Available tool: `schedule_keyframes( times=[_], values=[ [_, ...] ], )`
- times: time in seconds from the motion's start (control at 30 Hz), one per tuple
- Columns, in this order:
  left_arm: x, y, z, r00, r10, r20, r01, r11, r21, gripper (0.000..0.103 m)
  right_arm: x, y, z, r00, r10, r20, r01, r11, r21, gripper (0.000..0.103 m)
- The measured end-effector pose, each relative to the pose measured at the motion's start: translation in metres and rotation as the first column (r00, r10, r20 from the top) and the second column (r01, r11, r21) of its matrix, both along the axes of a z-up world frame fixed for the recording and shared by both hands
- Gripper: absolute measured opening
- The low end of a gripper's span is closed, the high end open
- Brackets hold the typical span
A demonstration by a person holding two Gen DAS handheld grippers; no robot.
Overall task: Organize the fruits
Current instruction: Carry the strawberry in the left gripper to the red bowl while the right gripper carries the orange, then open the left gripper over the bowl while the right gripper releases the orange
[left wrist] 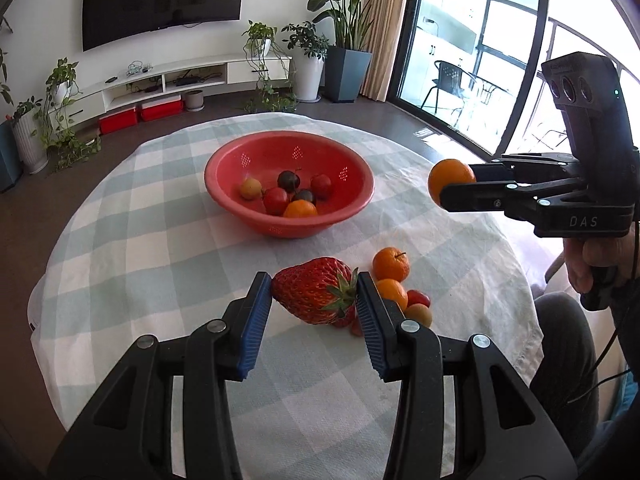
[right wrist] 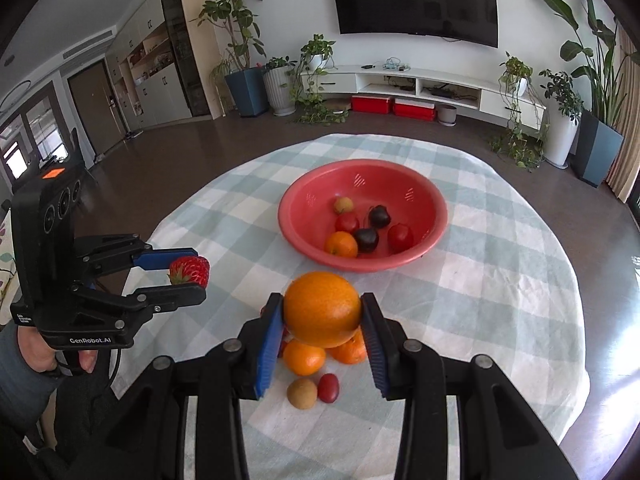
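Red plastic bowl (right wrist: 434, 216) sat at the middle of a round desk (right wrist: 500, 300) covered with a pale green and white check cloth. Six small fruits already lay in it: an orange one, two red, two dark, and one tan.

The left tongs (left wrist: 315, 294) were clamped on a strawberry (left wrist: 310, 294), held in the air above the near part of the desk, its green cap against the right-hand pad. The right tongs (right wrist: 322, 312) were clamped on an orange (right wrist: 322, 308), also lifted clear of the cloth and nearer the person than the bowl. Each set of tongs showed in the other's camera, holding its fruit out to the side of the bowl.

Still loose on the cloth, close to the person, was a small cluster of fruit (right wrist: 308, 358): two oranges, a small red fruit and a tan one, lying just beside one another. More may have been hidden behind the tongs.

Judged from this, the step in hand was carrying both held fruits to the bowl. The next move would call for bringing each pair of tongs over the bowl's rim, lowering, and parting them gently so the strawberry was not bruised and the orange did not roll out.
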State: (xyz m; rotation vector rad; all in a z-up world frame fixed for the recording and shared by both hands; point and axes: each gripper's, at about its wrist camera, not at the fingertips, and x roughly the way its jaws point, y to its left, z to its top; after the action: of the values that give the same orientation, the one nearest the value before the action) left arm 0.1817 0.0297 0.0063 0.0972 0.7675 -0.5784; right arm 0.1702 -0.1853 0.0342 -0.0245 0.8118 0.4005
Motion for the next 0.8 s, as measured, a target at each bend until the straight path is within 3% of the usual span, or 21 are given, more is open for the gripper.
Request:
schedule_keyframes(
  times=[0.17,0.37,0.6,0.8],
  values=[
    [0.044,-0.01,0.019,1.0,-0.008,0.017,0.008,1.0,0.016,0.041,0.041,-0.011,0.017,1.0,-0.012,0.0,0.012,0.999,0.036,0.041],
    [0.1,-0.026,0.023,1.0,-0.009,-0.008,0.009,0.999,0.037,0.041,0.085,-0.008,0.014,0.999,-0.013,-0.032,0.015,0.999,0.047,0.041],
    [0.156,-0.048,-0.004,0.998,0.006,-0.058,0.001,0.993,0.12,0.041,0.127,-0.003,-0.018,0.992,-0.035,-0.117,0.041,0.998,0.044,0.041],
    [0.174,-0.059,-0.028,0.997,0.01,-0.082,0.003,0.988,0.152,0.041,0.146,0.0,-0.047,0.984,-0.048,-0.173,0.051,0.999,0.013,0.041]
  ],
)
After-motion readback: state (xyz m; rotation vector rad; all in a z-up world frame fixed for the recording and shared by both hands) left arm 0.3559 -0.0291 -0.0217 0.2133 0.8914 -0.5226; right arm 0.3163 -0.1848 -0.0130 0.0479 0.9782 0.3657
